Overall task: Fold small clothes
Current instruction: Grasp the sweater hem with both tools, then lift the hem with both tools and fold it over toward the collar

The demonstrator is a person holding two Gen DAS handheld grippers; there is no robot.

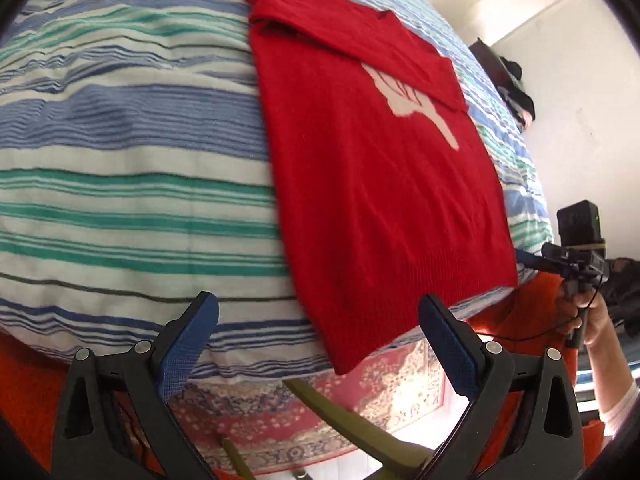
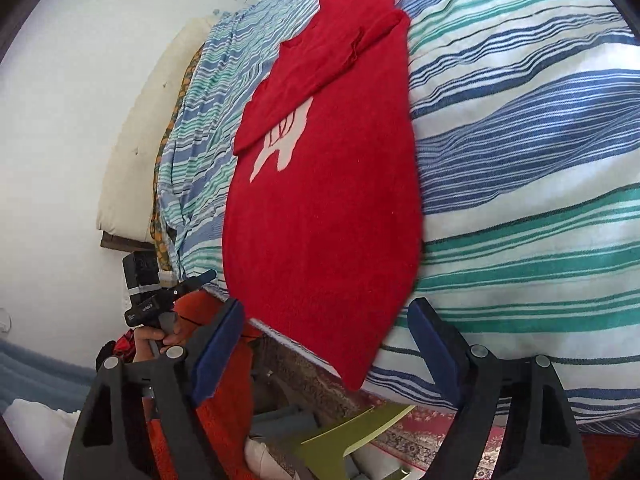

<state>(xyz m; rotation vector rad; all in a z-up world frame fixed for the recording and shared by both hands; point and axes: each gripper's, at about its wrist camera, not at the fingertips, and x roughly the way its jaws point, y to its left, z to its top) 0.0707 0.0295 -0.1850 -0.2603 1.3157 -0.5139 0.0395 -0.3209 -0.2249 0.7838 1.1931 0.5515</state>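
Red sweater [image 1: 372, 184] spread flat on a bed [image 1: 120, 184] covered in blue, green and white stripes, white motif at the chest, both sleeves folded across the upper body. Hem corner hanging slightly over the near bed edge, above a patterned rug [image 1: 380, 392]. Left tongs [image 1: 318, 336] spread wide, holding nothing, poised just short of that hem, with the hanging corner between the blue pads. Right tongs [image 2: 326, 344] likewise spread wide and empty, at the bed edge with the hem's lowest point between the pads. Seen from the left camera, right tongs [image 1: 524, 258] apart from the sweater's right hem corner, gripped by a hand [image 1: 592, 316]. Wide striped bedding bare to the sweater's left; narrower strip on its right before a white wall [image 1: 580, 80].
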